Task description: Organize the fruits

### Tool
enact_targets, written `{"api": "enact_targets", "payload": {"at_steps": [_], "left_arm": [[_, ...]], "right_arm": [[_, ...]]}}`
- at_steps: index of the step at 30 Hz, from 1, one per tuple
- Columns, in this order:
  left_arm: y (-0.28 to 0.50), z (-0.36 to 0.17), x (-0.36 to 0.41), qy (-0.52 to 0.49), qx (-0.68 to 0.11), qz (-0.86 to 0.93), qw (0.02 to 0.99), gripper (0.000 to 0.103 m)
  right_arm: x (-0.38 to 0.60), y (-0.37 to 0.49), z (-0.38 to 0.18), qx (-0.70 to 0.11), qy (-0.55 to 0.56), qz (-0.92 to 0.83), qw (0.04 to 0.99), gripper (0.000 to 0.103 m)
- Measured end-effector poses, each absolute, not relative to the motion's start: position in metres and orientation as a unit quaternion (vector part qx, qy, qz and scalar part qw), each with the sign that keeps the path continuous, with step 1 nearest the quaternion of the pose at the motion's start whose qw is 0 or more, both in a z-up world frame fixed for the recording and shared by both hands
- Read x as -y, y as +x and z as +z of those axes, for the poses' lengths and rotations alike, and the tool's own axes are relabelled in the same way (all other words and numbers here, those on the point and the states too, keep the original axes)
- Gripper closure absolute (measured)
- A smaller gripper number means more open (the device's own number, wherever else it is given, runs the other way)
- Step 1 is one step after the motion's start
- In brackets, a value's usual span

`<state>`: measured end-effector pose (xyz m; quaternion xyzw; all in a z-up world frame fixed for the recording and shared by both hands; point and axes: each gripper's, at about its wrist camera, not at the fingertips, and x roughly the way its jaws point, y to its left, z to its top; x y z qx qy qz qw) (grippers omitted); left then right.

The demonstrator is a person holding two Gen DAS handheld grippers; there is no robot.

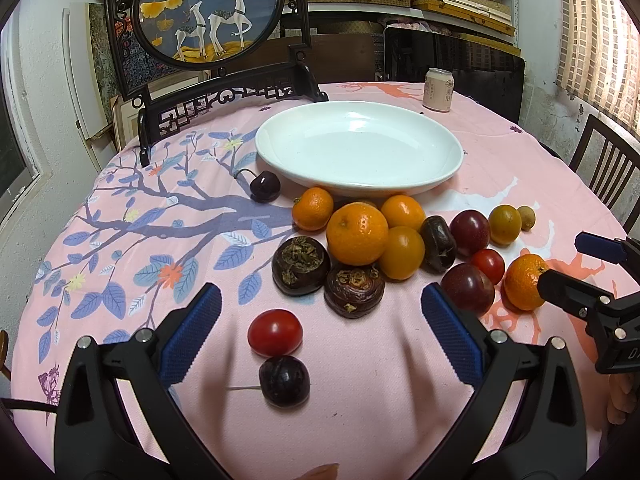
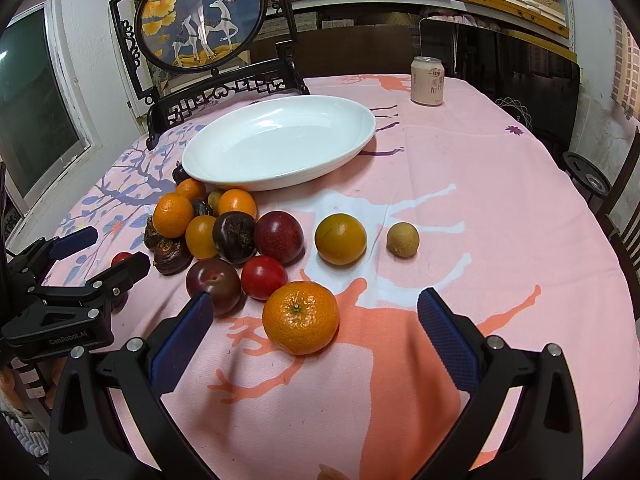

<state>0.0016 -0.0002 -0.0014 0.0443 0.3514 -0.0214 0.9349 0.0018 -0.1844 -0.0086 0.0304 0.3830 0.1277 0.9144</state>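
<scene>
Fruits lie loose on the pink tablecloth (image 2: 460,168), heaped just near of a white plate (image 1: 448,164) that holds nothing. Left gripper (image 1: 320,312) hangs low over the near edge, jaws spread wide, with a red tomato (image 1: 275,333) and a dark plum (image 1: 284,381) lying between its fingers, untouched. Right gripper (image 2: 312,320) is likewise released, its blue pads flanking a mandarin (image 2: 301,317) without contact. Beyond it sit a yellow-green fruit (image 2: 340,239) and a small longan (image 2: 402,239), apart from the heap. A can (image 2: 427,80) stands far right, past the plate.
</scene>
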Motion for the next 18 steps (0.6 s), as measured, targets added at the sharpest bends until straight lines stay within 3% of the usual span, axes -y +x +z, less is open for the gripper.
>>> {"api": "enact_targets", "payload": {"at_steps": [18], "left_arm": [[0.0020,-0.0016,0.0001,0.044,-0.352,-0.021,0.935,0.002]], "right_arm": [[0.1877,0.0022,-0.0087,-0.382,0.031,0.128,0.915,0.001]]}}
